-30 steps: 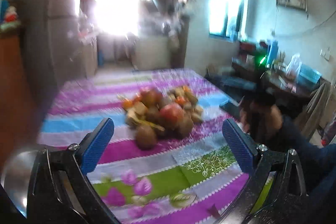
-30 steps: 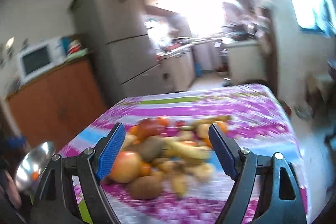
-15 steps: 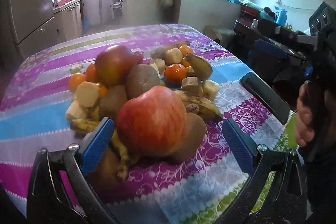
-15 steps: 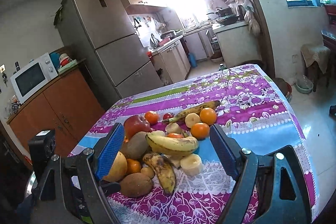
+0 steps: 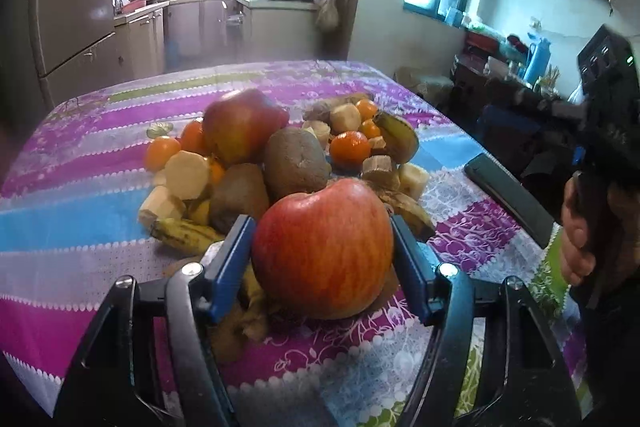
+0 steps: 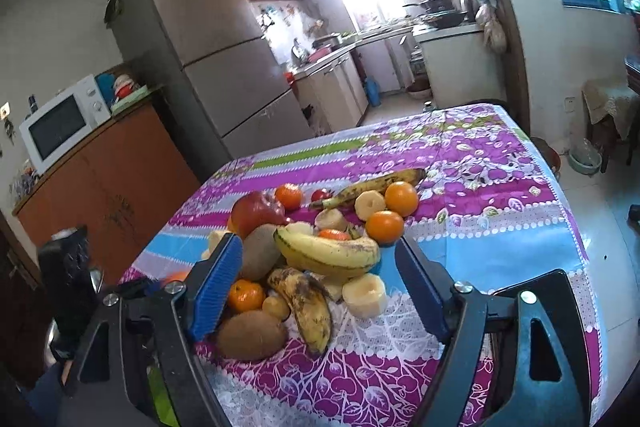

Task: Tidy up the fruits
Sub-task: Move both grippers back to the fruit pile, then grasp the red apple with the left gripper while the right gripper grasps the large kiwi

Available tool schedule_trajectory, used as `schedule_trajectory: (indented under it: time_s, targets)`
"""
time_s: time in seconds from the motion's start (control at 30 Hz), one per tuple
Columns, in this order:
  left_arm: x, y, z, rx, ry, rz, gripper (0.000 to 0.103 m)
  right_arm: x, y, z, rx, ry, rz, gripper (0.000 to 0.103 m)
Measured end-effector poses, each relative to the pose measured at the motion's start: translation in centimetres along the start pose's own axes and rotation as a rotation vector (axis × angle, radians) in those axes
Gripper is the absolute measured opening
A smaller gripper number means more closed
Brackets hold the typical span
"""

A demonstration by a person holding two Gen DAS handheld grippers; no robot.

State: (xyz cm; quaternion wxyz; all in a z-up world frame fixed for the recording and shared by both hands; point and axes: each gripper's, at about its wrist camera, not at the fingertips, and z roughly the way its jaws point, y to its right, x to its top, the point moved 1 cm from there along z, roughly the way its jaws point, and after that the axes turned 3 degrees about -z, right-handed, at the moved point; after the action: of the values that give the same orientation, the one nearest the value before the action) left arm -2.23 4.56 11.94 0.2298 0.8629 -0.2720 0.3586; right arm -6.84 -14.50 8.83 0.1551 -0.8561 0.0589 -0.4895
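Purple, blue and green stripes run across the tablecloth (image 5: 92,163) under everything, a soft printed cloth over a table that fills the middle of a kitchen, with a tall fridge (image 6: 208,67) and a microwave (image 6: 64,123) on a wooden cabinet off to one side, and bright window light behind the counters.

On that cloth sits the fruit pile (image 6: 316,251): bananas, kiwis, oranges, cut pale chunks and a dark red apple (image 5: 244,125), all heaped and touching.

At the near edge of the heap is the red-yellow apple (image 5: 324,251). My left gripper (image 5: 324,259) has its blue pads pressed on the apple's two sides, at about its widest part. I judge it firm, fairly heavy for the pile and smooth-skinned, so a grip across the middle is the safest hold; higher up, it could squirt out. It leans on a spotted banana (image 5: 188,235) and a kiwi (image 5: 240,195), which may roll as it lifts.

My right gripper (image 6: 320,283) hangs above the pile from the other side, jaws wide apart and holding nothing, framing a yellow banana (image 6: 328,251) and an orange (image 6: 246,295).
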Motion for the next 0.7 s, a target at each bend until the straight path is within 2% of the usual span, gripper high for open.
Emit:
schedule_trajectory:
  time_s: [0.13,0.27,0.3,0.33,0.43,0.7]
  targets:
    - [0.4,-0.8,-3.2,-0.004,0.073,-0.045,0.068,-0.7,-2.0,1.4,0.094,-0.096,-0.075,0.077]
    - [0.5,-1.4,-5.7,0.0,0.123,-0.07,0.068,-3.8,-6.9,4.1,0.144,-0.235,-0.26,0.077]
    - [0.5,-1.4,-6.2,0.002,0.131,-0.072,0.068,-4.3,-7.6,4.5,0.137,-0.253,-0.29,0.077]
    - [0.5,-1.5,-6.4,0.002,0.134,-0.074,0.068,-5.3,-8.6,5.3,0.09,-0.274,-0.338,0.077]
    - [0.4,-1.7,-7.0,0.004,0.143,-0.087,0.068,-6.8,-9.6,7.0,0.018,-0.321,-0.374,0.077]
    - [-0.3,-2.6,-6.7,-0.003,0.138,-0.126,0.068,-7.7,-9.6,8.9,-0.059,-0.364,-0.325,0.077]
